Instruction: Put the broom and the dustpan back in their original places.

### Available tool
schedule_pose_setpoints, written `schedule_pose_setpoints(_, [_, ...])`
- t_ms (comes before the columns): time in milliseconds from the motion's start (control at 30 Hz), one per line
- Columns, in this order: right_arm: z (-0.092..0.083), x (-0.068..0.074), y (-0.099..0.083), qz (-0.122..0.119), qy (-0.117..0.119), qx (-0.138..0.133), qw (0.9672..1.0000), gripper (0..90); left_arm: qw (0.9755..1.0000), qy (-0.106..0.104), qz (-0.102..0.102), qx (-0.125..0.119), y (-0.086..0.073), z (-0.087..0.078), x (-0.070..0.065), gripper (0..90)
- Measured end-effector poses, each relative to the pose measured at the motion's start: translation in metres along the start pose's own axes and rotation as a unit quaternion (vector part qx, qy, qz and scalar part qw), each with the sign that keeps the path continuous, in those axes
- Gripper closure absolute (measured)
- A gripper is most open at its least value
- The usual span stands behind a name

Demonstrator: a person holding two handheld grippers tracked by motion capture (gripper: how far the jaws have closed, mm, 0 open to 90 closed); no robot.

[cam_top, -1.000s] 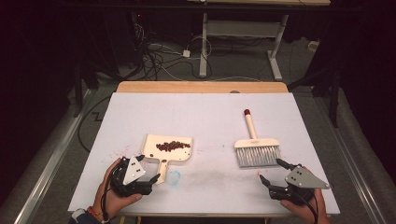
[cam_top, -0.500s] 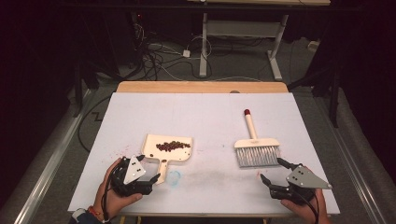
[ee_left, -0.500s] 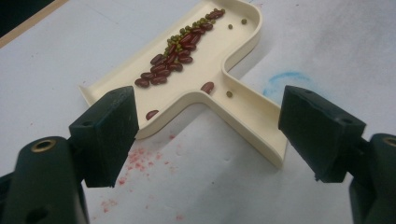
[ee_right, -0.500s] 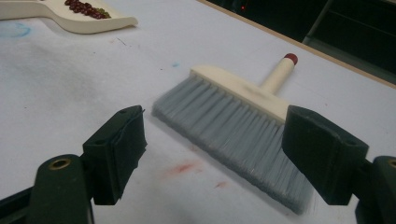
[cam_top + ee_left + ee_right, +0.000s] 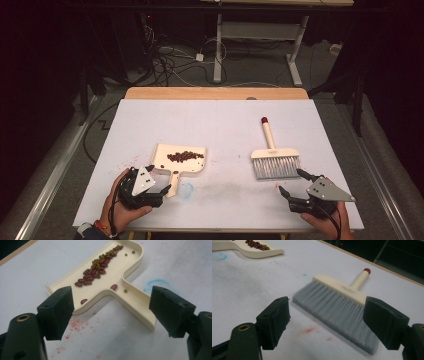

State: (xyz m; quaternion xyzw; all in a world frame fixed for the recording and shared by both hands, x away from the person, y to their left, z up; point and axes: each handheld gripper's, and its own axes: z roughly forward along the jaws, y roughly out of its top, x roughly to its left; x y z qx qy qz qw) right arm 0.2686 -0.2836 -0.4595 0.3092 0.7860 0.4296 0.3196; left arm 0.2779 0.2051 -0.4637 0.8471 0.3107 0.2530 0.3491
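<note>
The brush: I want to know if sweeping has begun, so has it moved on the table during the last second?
No. The brush lies where it did, its red-tipped handle pointing at the table's far wooden edge, apart from the right gripper.

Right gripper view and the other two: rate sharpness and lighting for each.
High view: table evenly lit, surroundings dark, beans too small to resolve. Left gripper view: dustpan and beans crisp, open jaws soft at the edges, faint shadow under the pan's rim. Right gripper view: brush bristles smeared at the tips, handle and far dustpan soft.
</note>
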Motion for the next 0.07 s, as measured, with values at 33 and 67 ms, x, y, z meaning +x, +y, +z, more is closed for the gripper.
schedule_pose_setpoints(33, [0.0000,0.0000,0.0000,0.000,-0.001,0.000,1.0000,21.2,1.0000,0.000,-0.002,-0.001,0.0002,0.0002,0.0003,19.7])
schedule_pose_setpoints(67, [-0.0001,0.0000,0.0002,-0.001,-0.002,0.000,1.0000,21.2,1.0000,0.001,-0.003,-0.001,0.0004,0.0003,0.0004,19.7])
